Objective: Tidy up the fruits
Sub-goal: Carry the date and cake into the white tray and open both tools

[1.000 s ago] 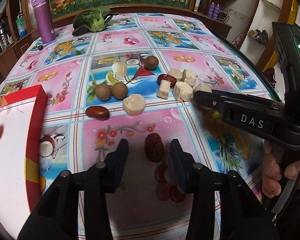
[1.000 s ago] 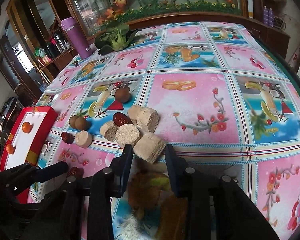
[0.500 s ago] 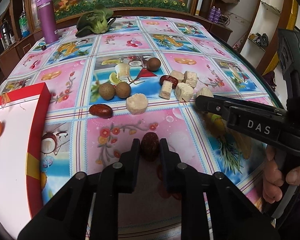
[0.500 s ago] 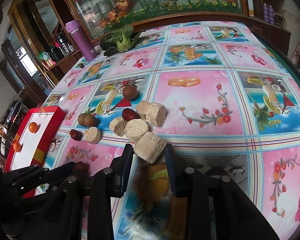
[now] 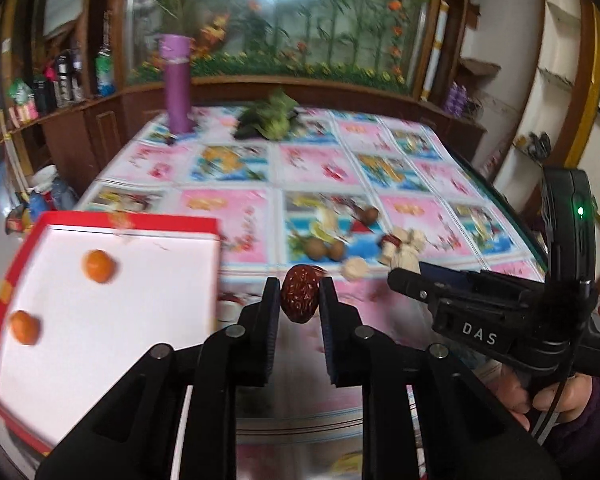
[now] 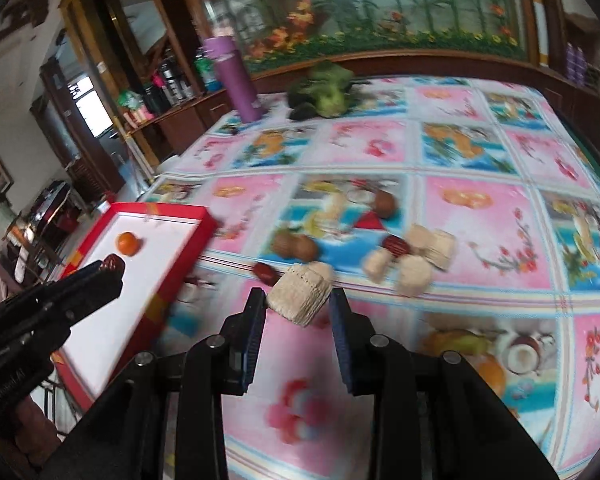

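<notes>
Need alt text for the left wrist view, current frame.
Left gripper clamps a wrinkled dark-red jujube above the floral tablecloth. A red-rimmed white tray with two small oranges lies left; the right gripper reaches in from right.

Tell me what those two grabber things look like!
Both are black plastic. The left tool has two flat fingers with round silver bolts. The right tool has white letters "DAS", a small green light, a thin black cable, and a dark purple sleeve behind it.
</notes>
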Demonstrator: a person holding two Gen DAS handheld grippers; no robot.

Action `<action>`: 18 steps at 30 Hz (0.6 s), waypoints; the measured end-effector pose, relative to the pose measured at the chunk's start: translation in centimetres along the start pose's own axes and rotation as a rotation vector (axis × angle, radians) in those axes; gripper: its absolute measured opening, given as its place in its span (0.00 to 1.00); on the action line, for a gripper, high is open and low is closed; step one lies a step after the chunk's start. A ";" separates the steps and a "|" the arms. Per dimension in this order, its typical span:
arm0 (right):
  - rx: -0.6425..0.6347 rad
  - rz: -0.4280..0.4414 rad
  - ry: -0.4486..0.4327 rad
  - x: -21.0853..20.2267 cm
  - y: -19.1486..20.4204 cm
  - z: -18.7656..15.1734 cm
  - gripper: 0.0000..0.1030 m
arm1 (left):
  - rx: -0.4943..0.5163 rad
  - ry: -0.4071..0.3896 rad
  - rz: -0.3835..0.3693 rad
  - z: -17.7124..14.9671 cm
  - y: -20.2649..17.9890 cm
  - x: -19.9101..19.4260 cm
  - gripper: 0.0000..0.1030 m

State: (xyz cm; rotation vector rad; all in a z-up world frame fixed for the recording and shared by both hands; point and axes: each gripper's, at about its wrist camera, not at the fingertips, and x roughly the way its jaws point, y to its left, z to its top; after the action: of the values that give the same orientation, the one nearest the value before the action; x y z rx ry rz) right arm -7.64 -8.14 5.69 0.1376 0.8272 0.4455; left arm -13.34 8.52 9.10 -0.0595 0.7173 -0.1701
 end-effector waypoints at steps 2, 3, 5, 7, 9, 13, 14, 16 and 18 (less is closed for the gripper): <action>-0.035 0.028 0.003 0.5 2.2 0.6 0.31 | -0.040 -0.029 0.030 0.1 2.2 -1.5 0.21; -0.061 0.045 0.006 0.9 3.7 0.9 0.31 | -0.059 -0.042 0.051 0.1 3.3 -2.1 0.21; -0.097 0.082 0.018 1.8 6.1 1.2 0.31 | -0.088 -0.059 0.098 0.0 5.6 -3.2 0.21; -0.120 0.120 0.036 2.7 8.2 1.3 0.31 | -0.120 -0.070 0.135 -0.3 7.8 -4.1 0.21; -0.147 0.153 0.064 4.0 10.6 1.2 0.31 | -0.156 -0.064 0.167 -0.9 10.0 -4.5 0.21; -0.201 0.174 0.101 6.1 13.9 0.9 0.31 | -0.219 -0.024 0.232 -2.3 13.8 -4.2 0.21; -0.207 0.180 0.116 6.7 14.4 1.0 0.31 | -0.227 -0.012 0.234 -2.6 14.3 -4.0 0.21; -0.218 0.179 0.136 7.7 15.4 1.0 0.31 | -0.241 0.017 0.234 -2.9 15.2 -3.1 0.21; -0.238 0.164 0.152 8.9 16.5 1.1 0.31 | -0.251 0.038 0.240 -3.2 15.6 -2.4 0.21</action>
State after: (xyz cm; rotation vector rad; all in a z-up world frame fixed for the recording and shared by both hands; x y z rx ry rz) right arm -6.97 10.60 5.14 -0.0501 0.9088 0.7122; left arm -15.11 24.30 6.54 -0.2084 0.7748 0.1495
